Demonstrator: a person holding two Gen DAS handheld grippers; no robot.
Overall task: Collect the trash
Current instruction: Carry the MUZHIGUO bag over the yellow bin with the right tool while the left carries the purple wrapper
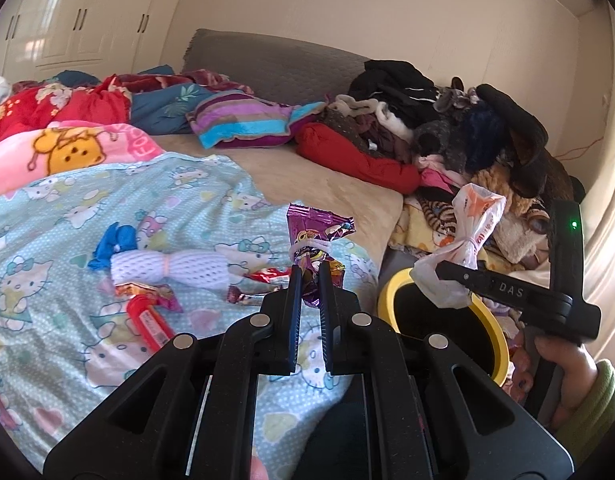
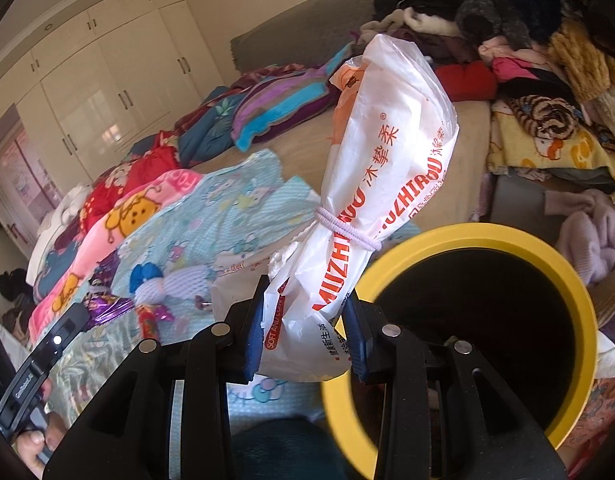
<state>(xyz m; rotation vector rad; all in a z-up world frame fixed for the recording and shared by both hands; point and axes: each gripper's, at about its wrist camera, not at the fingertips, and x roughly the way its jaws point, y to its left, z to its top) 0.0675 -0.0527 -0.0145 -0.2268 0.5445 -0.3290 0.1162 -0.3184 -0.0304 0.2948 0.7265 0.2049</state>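
My left gripper [image 1: 308, 276] is shut on a purple foil snack wrapper [image 1: 317, 236] tied with a white band, held above the bed. My right gripper [image 2: 307, 320] is shut on a white plastic bag with orange print [image 2: 383, 168], also tied with a band, beside the rim of the yellow-rimmed bin [image 2: 507, 236]. The bag [image 1: 463, 244] and the bin [image 1: 489, 320] also show in the left wrist view. On the blue Hello Kitty sheet [image 1: 67, 200] lie a white foam net [image 1: 175, 270], a blue scrap [image 1: 115, 244], a red tube [image 1: 149, 326] and small wrappers [image 1: 267, 276].
A pile of clothes [image 1: 447, 128] lies at the bed's right and far side, with a striped pillow [image 1: 243, 120] and red and pink blankets [image 1: 59, 136] at the left. White wardrobes [image 1: 67, 20] stand behind. The bin stands on the floor beside the bed.
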